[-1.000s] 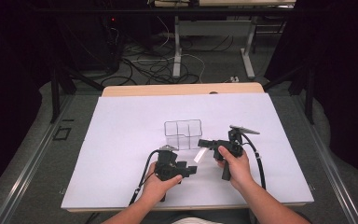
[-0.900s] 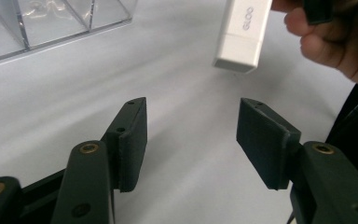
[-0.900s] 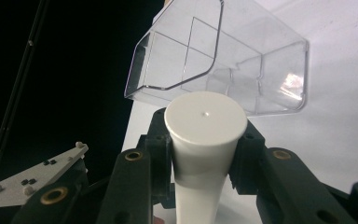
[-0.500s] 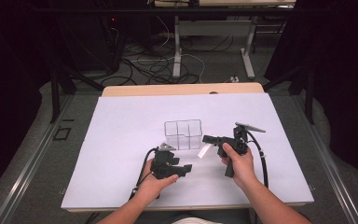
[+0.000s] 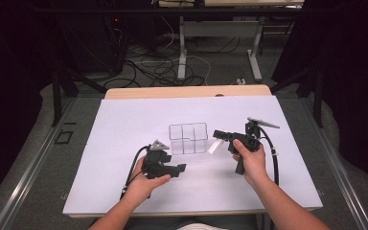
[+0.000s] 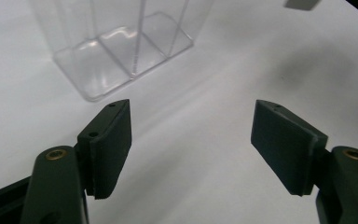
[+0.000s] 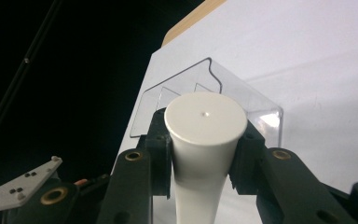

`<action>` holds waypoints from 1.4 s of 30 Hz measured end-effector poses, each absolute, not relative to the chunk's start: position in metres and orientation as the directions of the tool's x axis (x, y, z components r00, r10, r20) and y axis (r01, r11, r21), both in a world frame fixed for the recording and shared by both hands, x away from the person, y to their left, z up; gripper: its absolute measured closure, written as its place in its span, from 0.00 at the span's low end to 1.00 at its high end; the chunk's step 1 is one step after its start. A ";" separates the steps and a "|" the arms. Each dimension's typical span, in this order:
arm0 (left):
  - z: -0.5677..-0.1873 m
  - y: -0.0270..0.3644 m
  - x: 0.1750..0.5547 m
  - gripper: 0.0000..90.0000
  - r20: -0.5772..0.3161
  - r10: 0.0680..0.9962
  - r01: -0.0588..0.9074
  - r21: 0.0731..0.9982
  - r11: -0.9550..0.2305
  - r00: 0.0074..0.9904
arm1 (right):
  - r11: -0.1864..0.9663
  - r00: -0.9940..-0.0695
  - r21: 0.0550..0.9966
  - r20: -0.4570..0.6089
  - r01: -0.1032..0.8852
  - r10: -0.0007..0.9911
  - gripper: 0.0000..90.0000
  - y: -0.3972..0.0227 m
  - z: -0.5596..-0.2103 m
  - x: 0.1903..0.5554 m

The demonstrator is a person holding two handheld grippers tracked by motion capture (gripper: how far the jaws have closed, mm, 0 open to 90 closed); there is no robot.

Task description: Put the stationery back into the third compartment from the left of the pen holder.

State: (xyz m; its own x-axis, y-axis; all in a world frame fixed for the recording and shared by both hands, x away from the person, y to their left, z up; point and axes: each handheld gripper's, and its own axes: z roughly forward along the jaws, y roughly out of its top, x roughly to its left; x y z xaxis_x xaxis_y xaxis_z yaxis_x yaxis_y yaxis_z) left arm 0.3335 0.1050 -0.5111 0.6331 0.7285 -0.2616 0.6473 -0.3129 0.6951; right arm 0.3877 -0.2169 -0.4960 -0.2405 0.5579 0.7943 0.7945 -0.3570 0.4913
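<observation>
My right gripper (image 5: 219, 135) fingers hold the white tube (image 7: 204, 154); left gripper (image 6: 193, 149) fingers, just opening, are empty; the clear organizer (image 5: 188, 138) is not yet filled.

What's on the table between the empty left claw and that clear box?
Nothing: bare white table separates the left claw from the clear box, seen in the left gripper view.

Upper walls of clear divided box (image 6: 121, 51) cut off by top edge in left gripper view. Lower end of white tube (image 7: 200, 154) hidden between right tongs (image 7: 204, 161), running off bottom edge. Small grey piece (image 6: 301, 4) at far right clipped, unidentifiable.
</observation>
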 end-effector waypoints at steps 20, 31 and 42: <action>-0.524 0.153 0.345 0.05 -0.196 0.804 0.650 0.706 -0.281 0.561 | -0.262 -0.339 0.663 0.634 0.702 0.695 0.74 -0.188 -0.460 0.418; -0.530 0.168 0.352 0.00 -0.208 0.848 0.661 0.723 -0.202 0.487 | -0.181 -0.383 0.758 0.502 0.626 0.776 0.74 -0.165 -0.458 0.431; -0.535 0.172 0.354 0.01 -0.244 0.862 0.685 0.712 -0.152 0.444 | -0.102 -0.410 0.793 0.415 0.601 0.812 0.73 -0.147 -0.469 0.431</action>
